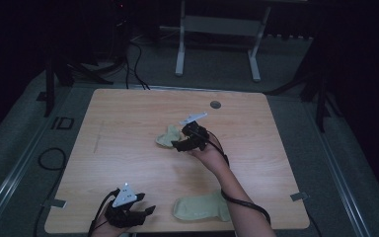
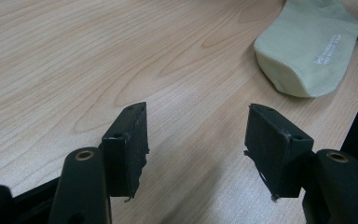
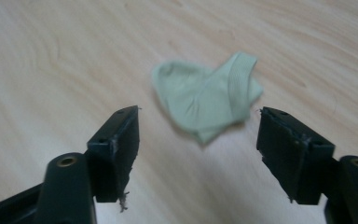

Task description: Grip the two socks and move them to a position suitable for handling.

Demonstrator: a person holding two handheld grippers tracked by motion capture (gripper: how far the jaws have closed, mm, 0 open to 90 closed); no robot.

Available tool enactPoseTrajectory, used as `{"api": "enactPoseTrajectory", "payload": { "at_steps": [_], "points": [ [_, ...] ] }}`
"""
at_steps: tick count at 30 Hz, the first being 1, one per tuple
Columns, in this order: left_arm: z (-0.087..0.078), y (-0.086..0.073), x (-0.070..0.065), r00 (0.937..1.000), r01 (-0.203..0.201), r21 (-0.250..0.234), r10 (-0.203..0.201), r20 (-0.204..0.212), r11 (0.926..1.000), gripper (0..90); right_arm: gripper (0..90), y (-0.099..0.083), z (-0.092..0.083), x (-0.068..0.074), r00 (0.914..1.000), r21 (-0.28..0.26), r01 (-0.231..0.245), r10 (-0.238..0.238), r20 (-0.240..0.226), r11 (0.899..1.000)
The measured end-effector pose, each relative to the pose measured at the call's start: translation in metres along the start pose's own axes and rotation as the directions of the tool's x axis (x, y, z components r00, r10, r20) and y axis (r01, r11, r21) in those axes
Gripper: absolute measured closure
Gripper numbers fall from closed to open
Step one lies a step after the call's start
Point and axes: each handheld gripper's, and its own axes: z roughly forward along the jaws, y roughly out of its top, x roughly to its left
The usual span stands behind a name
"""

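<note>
Near the table's [image 1: 128, 148] front edge, the left gripper [image 1: 143, 211] sits released, a flat pale-green sock [image 1: 202, 207] just beside it. Mid-table, the right gripper [image 1: 177, 145] is spread wide, a crumpled sock [image 3: 209, 95] lying just ahead of its tips, untouched.

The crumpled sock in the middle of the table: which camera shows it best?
The right gripper view: the crumpled sock lies close ahead, folds clear. The high view shows it small and dim, beside the right claw.

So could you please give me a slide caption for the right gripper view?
Open right gripper poised over a crumpled pale green sock on the wooden table.
</note>
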Motion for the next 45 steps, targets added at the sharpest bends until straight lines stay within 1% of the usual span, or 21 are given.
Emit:
{"api": "enactPoseTrajectory", "payload": {
  "at_steps": [4, 8, 12, 13, 15, 16, 21, 22, 24, 26, 29, 32, 33, 34, 35, 37, 40, 42, 43, 44, 45],
  "points": [
    [0.000, -0.001, 0.001, 1.0000, 0.001, -0.003, -0.001, 0.001, 1.0000, 39.4, 31.1, 0.009, 0.019, -0.001, 0.9994, 0.018, -0.034, 0.033, 0.007, 0.999],
    [0.000, -0.001, 0.000, 1.0000, 0.005, -0.006, -0.005, -0.001, 1.0000, 39.2, 31.1, 0.015, 0.040, 0.000, 0.9979, 0.032, -0.050, 0.049, 0.042, 0.998],
    [-0.001, 0.000, -0.001, 0.9989, 0.025, -0.009, -0.025, -0.040, 0.9996, 30.8, 31.2, 0.019, 0.060, -0.001, 0.9929, 0.050, -0.069, 0.064, 0.100, 0.996],
    [-0.001, 0.001, -0.001, 0.9980, 0.034, -0.012, -0.035, -0.053, 0.9993, 25.5, 31.1, 0.020, 0.064, -0.002, 0.9920, 0.055, -0.078, 0.072, 0.103, 0.995],
    [-0.002, 0.001, -0.001, 0.9970, 0.048, -0.015, -0.049, -0.060, 0.9987, 21.3, 31.1, 0.021, 0.072, -0.003, 0.9906, 0.066, -0.091, 0.084, 0.108, 0.994],
    [-0.002, 0.002, 0.000, 0.9962, 0.053, -0.016, -0.054, -0.069, 0.9984, 16.8, 31.1, 0.021, 0.075, -0.002, 0.9890, 0.067, -0.090, 0.081, 0.123, 0.994],
    [-0.004, 0.000, 0.001, 0.9969, 0.063, -0.029, -0.064, -0.044, 0.9976, 16.6, 30.5, 0.019, 0.090, 0.003, 0.9867, 0.080, -0.102, 0.090, 0.135, 0.992],
    [-0.004, -0.001, 0.002, 0.9970, 0.062, -0.028, -0.063, -0.044, 0.9977, 16.6, 30.2, 0.019, 0.093, 0.004, 0.9873, 0.092, -0.098, 0.085, 0.134, 0.991],
    [-0.003, -0.001, 0.002, 0.9969, 0.062, -0.028, -0.063, -0.047, 0.9977, 16.6, 30.1, 0.016, 0.098, 0.007, 0.9869, 0.117, -0.067, 0.048, 0.154, 0.991],
    [-0.003, -0.002, 0.003, 0.9967, 0.063, -0.026, -0.064, -0.050, 0.9977, 16.6, 33.3, 0.014, 0.099, 0.012, 0.9854, 0.118, -0.026, 0.006, 0.170, 0.993],
    [-0.002, -0.002, 0.003, 0.9964, 0.066, -0.025, -0.068, -0.051, 0.9975, 16.6, 41.7, 0.013, 0.097, 0.013, 0.9862, 0.113, -0.022, 0.003, 0.166, 0.993],
    [-0.001, -0.001, 0.002, 0.9963, 0.065, -0.026, -0.066, -0.055, 0.9976, 16.7, 59.9, 0.013, 0.095, 0.016, 0.9831, 0.121, -0.007, -0.015, 0.182, 0.993],
    [-0.001, -0.001, 0.002, 0.9962, 0.063, -0.025, -0.065, -0.057, 0.9977, 16.6, 69.1, 0.013, 0.094, 0.018, 0.9795, 0.132, 0.007, -0.033, 0.198, 0.991],
    [-0.001, -0.001, 0.003, 0.9963, 0.064, -0.023, -0.065, -0.057, 0.9977, 16.6, 75.7, 0.014, 0.093, 0.019, 0.9726, 0.148, 0.030, -0.063, 0.224, 0.989],
    [0.000, -0.002, 0.003, 0.9963, 0.065, -0.020, -0.066, -0.056, 0.9977, 16.6, 78.1, 0.014, 0.091, 0.019, 0.9718, 0.157, 0.030, -0.065, 0.227, 0.987],
    [0.001, -0.002, 0.003, 0.9962, 0.067, -0.014, -0.067, -0.055, 0.9977, 16.6, 79.4, 0.015, 0.087, 0.017, 0.9774, 0.163, 0.015, -0.049, 0.206, 0.987],
    [0.001, -0.002, 0.004, 0.9964, 0.066, -0.009, -0.066, -0.054, 0.9978, 16.6, 79.7, 0.015, 0.076, 0.015, 0.9772, 0.174, 0.028, -0.064, 0.203, 0.984],
    [0.001, -0.002, 0.004, 0.9961, 0.068, -0.009, -0.069, -0.055, 0.9976, 16.6, 79.7, 0.016, 0.065, 0.014, 0.9775, 0.160, 0.021, -0.054, 0.204, 0.987],
    [0.001, -0.002, 0.004, 0.9961, 0.068, -0.009, -0.069, -0.055, 0.9976, 16.6, 79.7, 0.016, 0.065, 0.014, 0.9775, 0.160, 0.021, -0.054, 0.204, 0.987],
    [0.000, -0.002, 0.006, 0.9956, 0.079, -0.015, -0.080, -0.048, 0.9967, 16.6, 79.7, 0.016, 0.059, 0.013, 0.9780, 0.155, 0.020, -0.051, 0.202, 0.988],
    [0.000, -0.002, 0.006, 0.9954, 0.084, -0.018, -0.085, -0.046, 0.9963, 16.7, 79.7, 0.015, 0.048, 0.012, 0.9768, 0.148, 0.023, -0.054, 0.207, 0.989]
  ]
}}
